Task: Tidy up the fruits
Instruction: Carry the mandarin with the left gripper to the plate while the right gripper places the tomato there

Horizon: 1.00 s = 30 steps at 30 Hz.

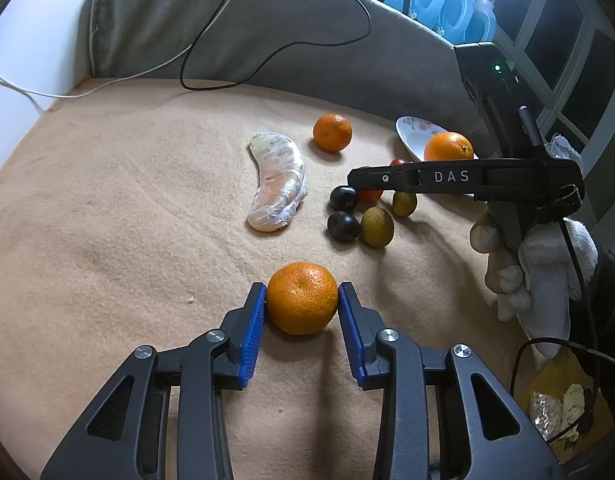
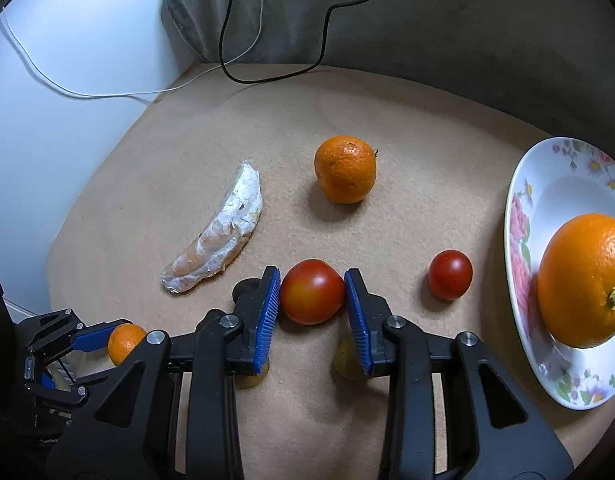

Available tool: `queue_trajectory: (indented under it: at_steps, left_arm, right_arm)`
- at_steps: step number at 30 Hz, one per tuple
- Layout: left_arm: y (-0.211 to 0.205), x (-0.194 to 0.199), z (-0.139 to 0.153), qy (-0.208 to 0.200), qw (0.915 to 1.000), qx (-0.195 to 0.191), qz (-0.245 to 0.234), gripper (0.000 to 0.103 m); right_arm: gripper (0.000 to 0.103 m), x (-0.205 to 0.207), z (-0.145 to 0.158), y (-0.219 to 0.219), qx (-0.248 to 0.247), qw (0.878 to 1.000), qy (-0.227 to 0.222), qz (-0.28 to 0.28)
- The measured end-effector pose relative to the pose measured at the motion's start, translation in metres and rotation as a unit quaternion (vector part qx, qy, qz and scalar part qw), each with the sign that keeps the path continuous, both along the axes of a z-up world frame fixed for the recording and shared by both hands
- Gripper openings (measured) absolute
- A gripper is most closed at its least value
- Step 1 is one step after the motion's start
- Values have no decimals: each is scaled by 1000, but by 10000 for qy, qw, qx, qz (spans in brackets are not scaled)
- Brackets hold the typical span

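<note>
**Both tongs closed on fruit over the tan blanket**

The left tongs (image 1: 302,300) gripped a mandarin (image 1: 302,298), both blue pads pressed against its sides while it rested on the tan blanket (image 1: 127,200). The right tongs (image 2: 312,294) held a red tomato (image 2: 312,291) the same way, its pads touching the fruit left and right, the tomato sitting on the blanket.

Beyond the held mandarin lay a peeled pomelo segment (image 1: 277,182), curved and pale, with a second mandarin (image 1: 332,133) just past its far end. To the right of the segment clustered two dark plums (image 1: 343,212) and two green-brown kiwi-like fruits (image 1: 377,227), close together. In the right wrist view, a smaller tomato (image 2: 450,275) sat apart to the right of the held one, between it and a floral plate (image 2: 523,216). A large orange (image 2: 583,280) rested on that plate at the blanket's right edge.

A gloved hand (image 1: 523,264) held the handle of the right tool, seen from the left wrist camera. A grey cushion (image 1: 247,28) ran along the far edge of the blanket, with a black cable (image 1: 275,52) and a white cable (image 1: 147,68) draped over it. Blue bottles (image 1: 451,4) stood behind the cushion.
</note>
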<state>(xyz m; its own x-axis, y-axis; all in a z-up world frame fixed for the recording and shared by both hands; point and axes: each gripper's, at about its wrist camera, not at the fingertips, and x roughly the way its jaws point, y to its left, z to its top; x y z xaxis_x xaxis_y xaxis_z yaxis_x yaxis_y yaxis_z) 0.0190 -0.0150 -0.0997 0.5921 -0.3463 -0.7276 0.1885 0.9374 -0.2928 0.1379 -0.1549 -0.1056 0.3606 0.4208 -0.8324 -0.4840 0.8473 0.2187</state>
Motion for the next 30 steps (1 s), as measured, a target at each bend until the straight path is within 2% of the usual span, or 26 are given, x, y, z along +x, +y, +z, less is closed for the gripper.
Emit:
queue_trajectory:
  at_steps: [16,30]
  left_arm:
    - [-5,11,22,-326,9994,66,-139,35]
    - [-36,60,48,-738,9965,51,-380,35]
  right_arm:
    - [35,-12,30,-27,137,9993,-297,-185]
    - [35,-25,70,-87,248,9945,-722,-714]
